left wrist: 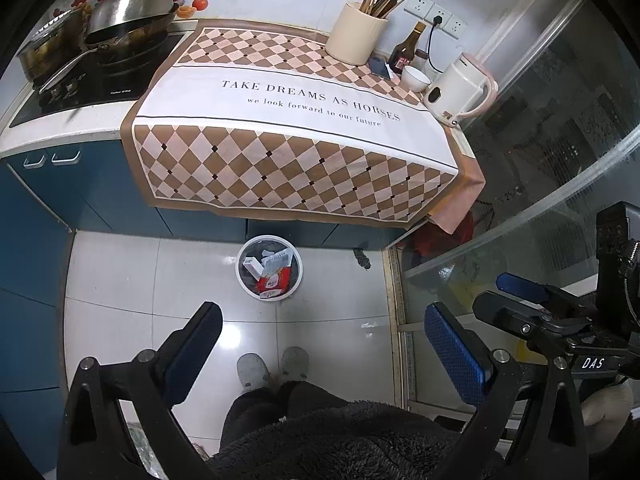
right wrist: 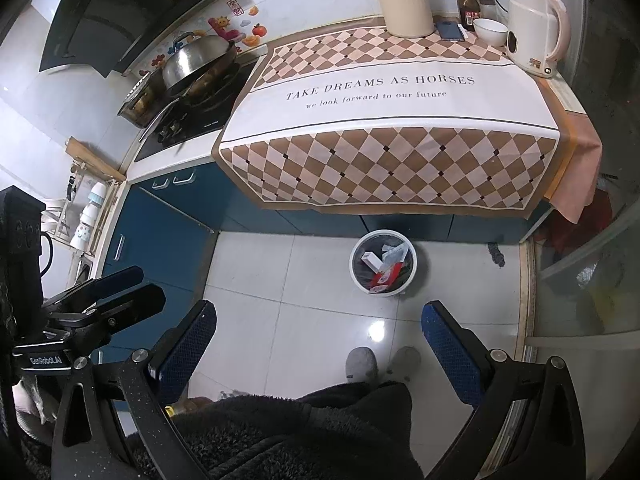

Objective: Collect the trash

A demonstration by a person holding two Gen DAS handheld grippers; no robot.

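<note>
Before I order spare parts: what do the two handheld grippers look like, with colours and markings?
Both match. The left gripper has a black, angular frame with silver bolts and two flat fingers faced with blue, diamond-textured pads. The right gripper has the same build; its frame looks finely speckled. White "DAS" lettering shows on the right gripper's side in the left wrist view, "GenRobot.AI" on the left gripper's in the right wrist view.

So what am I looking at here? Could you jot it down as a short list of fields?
place: kitchen, checkered cloth over the counter
trash bin: white, on the floor by the blue cabinets, cartons and wrappers inside
left claw: open, empty
right claw: open, empty
on counter: kettle, utensil holder, bowl, dark bottle
stove: lidded wok
</note>
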